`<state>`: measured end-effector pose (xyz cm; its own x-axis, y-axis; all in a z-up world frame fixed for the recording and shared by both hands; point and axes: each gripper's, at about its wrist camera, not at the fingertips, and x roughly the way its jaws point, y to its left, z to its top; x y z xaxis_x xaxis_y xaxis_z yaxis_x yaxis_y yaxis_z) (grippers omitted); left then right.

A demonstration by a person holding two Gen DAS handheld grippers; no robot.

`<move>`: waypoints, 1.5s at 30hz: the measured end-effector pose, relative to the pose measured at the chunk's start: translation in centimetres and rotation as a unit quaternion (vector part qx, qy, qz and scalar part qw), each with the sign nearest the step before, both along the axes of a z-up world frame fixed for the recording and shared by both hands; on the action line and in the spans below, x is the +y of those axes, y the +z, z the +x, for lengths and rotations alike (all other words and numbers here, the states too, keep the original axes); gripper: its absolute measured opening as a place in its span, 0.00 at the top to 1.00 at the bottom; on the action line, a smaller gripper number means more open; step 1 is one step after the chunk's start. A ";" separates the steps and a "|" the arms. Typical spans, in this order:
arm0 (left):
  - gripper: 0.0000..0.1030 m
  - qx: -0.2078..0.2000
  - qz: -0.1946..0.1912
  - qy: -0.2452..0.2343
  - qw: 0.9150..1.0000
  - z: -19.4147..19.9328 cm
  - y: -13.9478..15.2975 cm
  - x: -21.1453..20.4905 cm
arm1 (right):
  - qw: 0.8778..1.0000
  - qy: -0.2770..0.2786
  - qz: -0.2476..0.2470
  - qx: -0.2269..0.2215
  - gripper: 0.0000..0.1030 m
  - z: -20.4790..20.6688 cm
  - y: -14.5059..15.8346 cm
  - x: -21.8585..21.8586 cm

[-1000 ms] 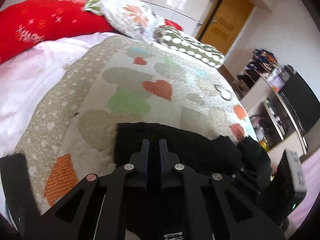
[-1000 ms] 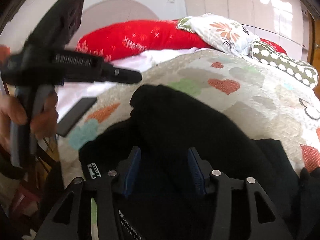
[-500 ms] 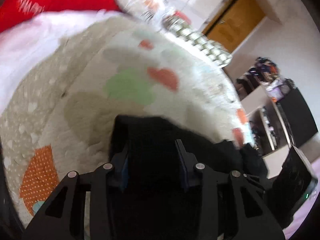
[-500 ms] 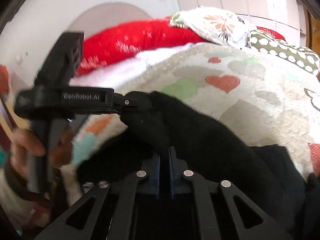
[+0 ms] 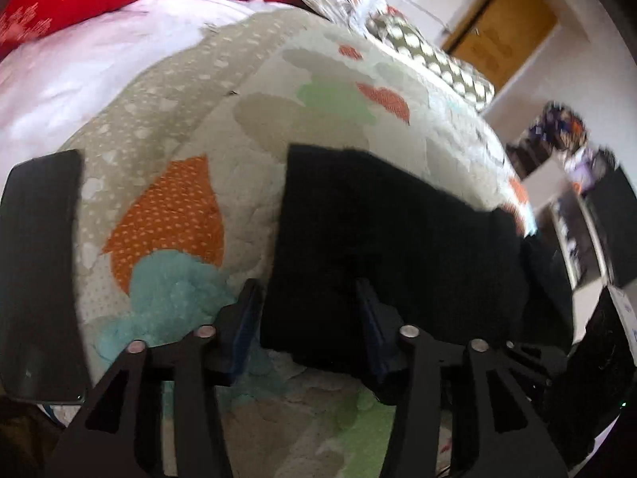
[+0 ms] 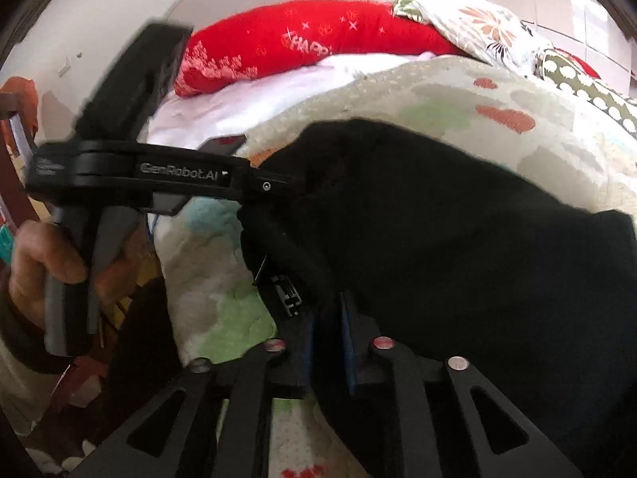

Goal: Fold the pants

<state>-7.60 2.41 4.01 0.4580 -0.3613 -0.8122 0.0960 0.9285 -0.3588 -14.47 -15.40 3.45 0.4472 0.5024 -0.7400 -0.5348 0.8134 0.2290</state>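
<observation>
Left claw [image 5: 306, 310] is spread, straddling the near-left edge of the pants [image 5: 390, 231]. Right claw [image 6: 326, 330] pinches their near edge; the pants' long axis extends rightward across the bed [image 5: 167, 127].

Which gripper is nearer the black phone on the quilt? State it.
Left. The left gripper sits beside the phone, at the pants' edge; the right gripper pinches the pants farther off.

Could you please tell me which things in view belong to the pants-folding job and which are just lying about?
Job:
black pants
left gripper, open
right gripper, shut on the pants

Lying about:
phone
red pillow
floral pillow
heart-print quilt
</observation>
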 end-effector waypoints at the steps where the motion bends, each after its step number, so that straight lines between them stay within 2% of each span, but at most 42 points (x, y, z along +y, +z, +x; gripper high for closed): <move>1: 0.38 -0.011 0.011 0.015 1.000 -0.1 0.8 0.4 | 1.000 -0.005 0.007 -0.009 0.56 -0.4 1.0 -1.0; 2: 0.35 -0.020 0.020 0.024 0.999 -0.2 1.4 0.7 | 0.999 -0.022 0.005 -0.026 0.48 -0.7 2.3 -2.5; 4: 0.34 -0.046 0.034 0.039 0.998 -0.4 3.0 0.8 | 0.996 -0.073 -0.013 -0.055 0.43 -1.0 4.2 -5.7; 6: 0.34 -0.077 0.047 0.044 0.995 -0.9 4.5 0.3 | 0.985 -0.142 -0.059 -0.077 0.33 -0.6 5.2 -9.4; 7: 0.34 -0.089 0.052 0.038 0.994 -1.1 5.0 -0.4 | 0.976 -0.176 -0.092 -0.085 0.31 -0.1 5.4 -11.0; 9: 0.34 -0.100 0.054 0.025 0.993 -1.1 5.3 -1.6 | 0.963 -0.215 -0.148 -0.072 0.21 1.5 4.6 -13.3; 12: 0.34 -0.105 0.065 -0.010 0.992 -0.8 5.2 -4.8 | 0.954 -0.225 -0.198 -0.024 0.21 3.9 1.8 -15.1; 13: 0.34 -0.104 0.071 -0.019 0.992 -0.7 5.0 -5.7 | 0.952 -0.219 -0.212 -0.019 0.23 4.3 0.8 -15.3; 14: 0.34 -0.100 0.077 -0.031 0.991 -0.4 4.5 -6.8 | 0.949 -0.219 -0.229 -0.018 0.34 4.4 0.0 -15.7; 15: 0.34 -0.097 0.080 -0.040 0.991 -0.3 4.1 -7.7 | 0.944 -0.230 -0.236 -0.012 0.63 4.3 -0.6 -16.5; 16: 0.34 -0.089 0.084 -0.049 0.991 -0.2 3.5 -8.4 | 0.945 -0.240 -0.223 -0.007 0.76 3.7 -0.7 -17.4; 18: 0.34 -0.073 0.092 -0.059 0.991 -0.2 2.5 -9.3 | 0.951 -0.260 -0.165 -0.004 0.92 2.1 0.4 -20.0; 19: 0.34 -0.071 0.098 -0.059 0.991 -0.2 2.1 -9.6 | 0.950 -0.272 -0.153 -0.009 0.96 0.7 1.1 -21.4; 23: 0.34 -0.072 0.105 -0.058 0.990 -0.4 1.8 -9.8 | 0.938 -0.332 -0.098 -0.012 0.97 -5.2 3.5 -27.1; 25: 0.34 -0.070 0.098 -0.056 0.991 -0.3 1.8 -9.6 | 0.929 -0.357 -0.098 0.012 0.95 -8.1 2.5 -29.7; 27: 0.34 -0.068 0.098 -0.053 0.991 -0.3 1.7 -9.7 | 0.922 -0.377 -0.081 0.041 0.80 -10.0 1.1 -32.0; 28: 0.34 -0.067 0.101 -0.053 0.991 -0.2 1.6 -9.9 | 0.917 -0.389 -0.073 0.046 0.80 -10.8 0.7 -33.0; 29: 0.34 -0.068 0.105 -0.054 0.991 -0.2 1.6 -10.0 | 0.915 -0.396 -0.057 0.045 0.79 -11.7 0.7 -33.8; 30: 0.34 -0.069 0.107 -0.055 0.990 -0.2 1.7 -10.1 | 0.912 -0.404 -0.046 0.042 0.68 -12.5 1.1 -34.4; 32: 0.33 -0.072 0.107 -0.056 0.990 -0.2 2.1 -10.3 | 0.902 -0.426 -0.061 0.031 0.53 -13.4 1.9 -35.1; 33: 0.33 -0.074 0.106 -0.055 0.990 -0.2 2.4 -10.4 | 0.900 -0.429 -0.067 0.025 0.53 -13.7 2.3 -35.3; 35: 0.33 -0.080 0.100 -0.059 0.990 -0.1 2.9 -10.7 | 0.901 -0.430 -0.052 0.008 0.53 -13.6 3.6 -35.8; 37: 0.33 -0.088 0.098 -0.072 0.989 0.0 3.5 -11.6 | 0.909 -0.415 -0.043 -0.010 0.50 -12.4 4.5 -35.3; 39: 0.33 -0.090 0.095 -0.090 0.987 0.2 3.9 -12.7 | 0.915 -0.399 -0.052 -0.019 0.41 -10.2 4.9 -34.6; 41: 0.28 -0.089 0.084 -0.125 0.985 0.4 4.2 -14.5 | 0.925 -0.376 -0.057 -0.018 0.41 -7.6 4.6 -33.5; 45: 0.26 -0.100 0.076 -0.209 0.970 1.1 4.4 -18.9 | 0.948 -0.314 -0.048 -0.021 0.41 -3.3 4.5 -30.5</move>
